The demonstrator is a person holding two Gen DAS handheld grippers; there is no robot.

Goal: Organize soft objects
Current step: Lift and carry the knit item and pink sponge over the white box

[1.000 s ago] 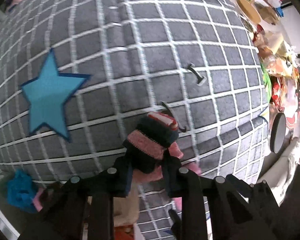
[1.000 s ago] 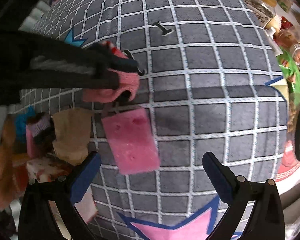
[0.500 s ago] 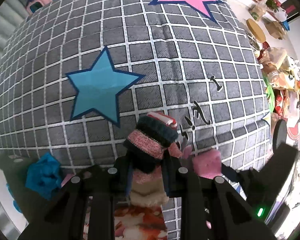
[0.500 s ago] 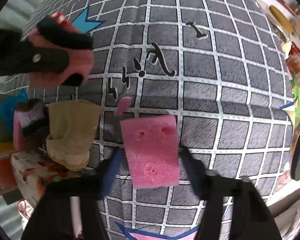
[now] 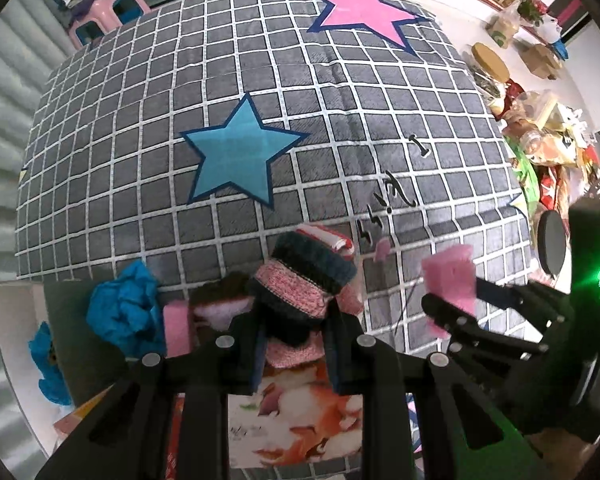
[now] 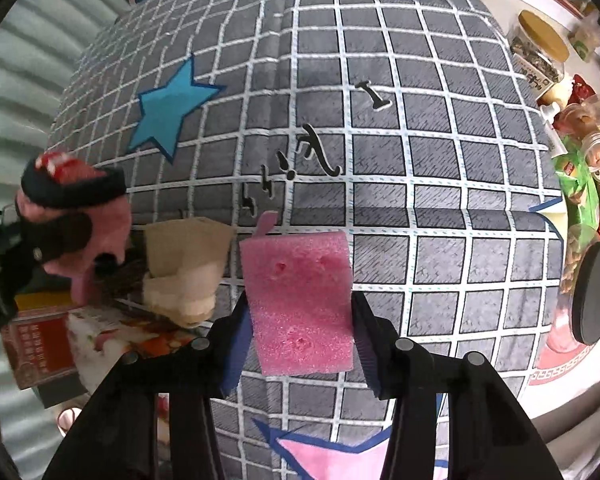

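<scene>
My left gripper (image 5: 296,320) is shut on a rolled pink, navy and red knitted sock (image 5: 306,276), held above the edge of the grey checked blanket (image 5: 260,80); the sock also shows at the left of the right wrist view (image 6: 72,204). My right gripper (image 6: 300,316) is shut on a pink foam sponge (image 6: 298,300) and holds it above the blanket. The sponge shows in the left wrist view (image 5: 450,284) too. A beige folded cloth (image 6: 184,256) and a small pink scrap (image 6: 266,224) lie on the blanket near the sponge.
A crumpled blue cloth (image 5: 124,312), a pink sponge (image 5: 176,328) and a flower-printed box (image 5: 292,420) sit at the blanket's near edge. Jars and food packets (image 6: 540,52) crowd the right side. A black round disc (image 6: 594,292) stands at the right. A pink stool (image 5: 104,12) is far back.
My right gripper closed on the pink sponge and lifted it off the blanket. My left gripper pulled back and up with the sock, so more of the blanket shows.
</scene>
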